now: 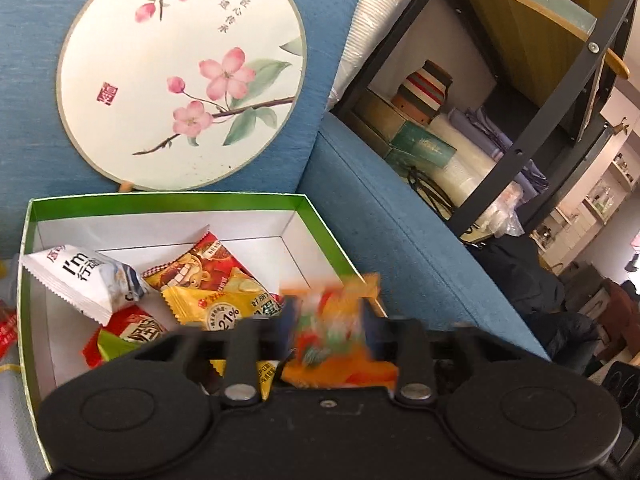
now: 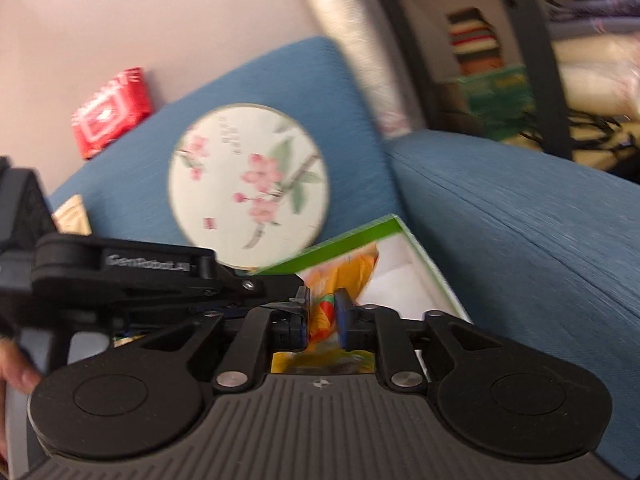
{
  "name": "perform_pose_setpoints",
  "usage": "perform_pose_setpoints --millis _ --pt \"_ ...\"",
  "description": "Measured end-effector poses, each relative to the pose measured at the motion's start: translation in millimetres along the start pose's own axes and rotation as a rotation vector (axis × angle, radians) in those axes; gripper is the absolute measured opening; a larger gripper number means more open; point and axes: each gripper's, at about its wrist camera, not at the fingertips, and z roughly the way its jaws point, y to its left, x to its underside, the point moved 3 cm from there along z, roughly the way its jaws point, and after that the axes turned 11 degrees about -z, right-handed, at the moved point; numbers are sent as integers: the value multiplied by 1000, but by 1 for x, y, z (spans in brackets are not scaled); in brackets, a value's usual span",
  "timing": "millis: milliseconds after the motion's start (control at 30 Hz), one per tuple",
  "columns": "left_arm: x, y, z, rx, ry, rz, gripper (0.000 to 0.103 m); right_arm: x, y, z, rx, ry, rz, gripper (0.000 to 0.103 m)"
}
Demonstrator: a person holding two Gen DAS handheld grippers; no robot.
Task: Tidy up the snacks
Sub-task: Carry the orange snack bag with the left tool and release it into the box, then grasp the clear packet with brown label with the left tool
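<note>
A green box [image 1: 168,202] with a white inside sits on a blue sofa and holds several snack packets: a white one [image 1: 80,280], a red-and-yellow one [image 1: 200,264] and a yellow one [image 1: 224,304]. My left gripper [image 1: 328,320] is over the box's right part, shut on a blurred orange snack packet [image 1: 332,340]. In the right wrist view my right gripper [image 2: 322,316] is shut on an orange-and-yellow packet [image 2: 320,312] at the same box [image 2: 360,236]. The left gripper's body [image 2: 120,272] crosses in from the left beside it.
A round fan with pink blossoms [image 1: 184,76] leans on the blue cushion [image 1: 32,80] behind the box. The sofa armrest [image 1: 400,220] rises to the right, with a black metal shelf [image 1: 520,140] of goods beyond it. A red wipes pack [image 2: 110,112] lies above the cushion.
</note>
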Motion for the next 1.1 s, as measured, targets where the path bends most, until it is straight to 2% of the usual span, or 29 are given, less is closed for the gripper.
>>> perform_pose_setpoints --millis 100,167,233,400,567,667,800,1033,1067,1100 --pt "5 8 -19 -22 -81 -18 103 -1 5 -3 -11 -22 -17 88" --pt "6 15 -34 -32 -93 -11 103 0 16 -6 -32 -36 -69 88" --pt "9 26 -51 -77 -111 -14 103 1 26 -6 -50 -40 -103 88" --pt "30 73 -105 -169 -193 -116 103 10 64 -6 -146 -32 -181 90" --pt "46 128 -149 -361 -245 -158 103 25 108 -6 -286 -10 -233 94" --pt "38 158 -167 -437 -278 -212 103 35 133 -5 -360 21 -271 94" --pt "14 185 -175 -459 -325 -282 103 46 152 -3 -394 42 -330 94" --pt "-19 212 -144 -507 -266 -322 103 51 151 1 -388 58 -326 94" --pt "-21 214 -139 -511 -253 -318 92 51 151 2 -389 59 -330 94" --pt "-23 214 -134 -519 -237 -305 65 51 152 4 -389 60 -335 94"
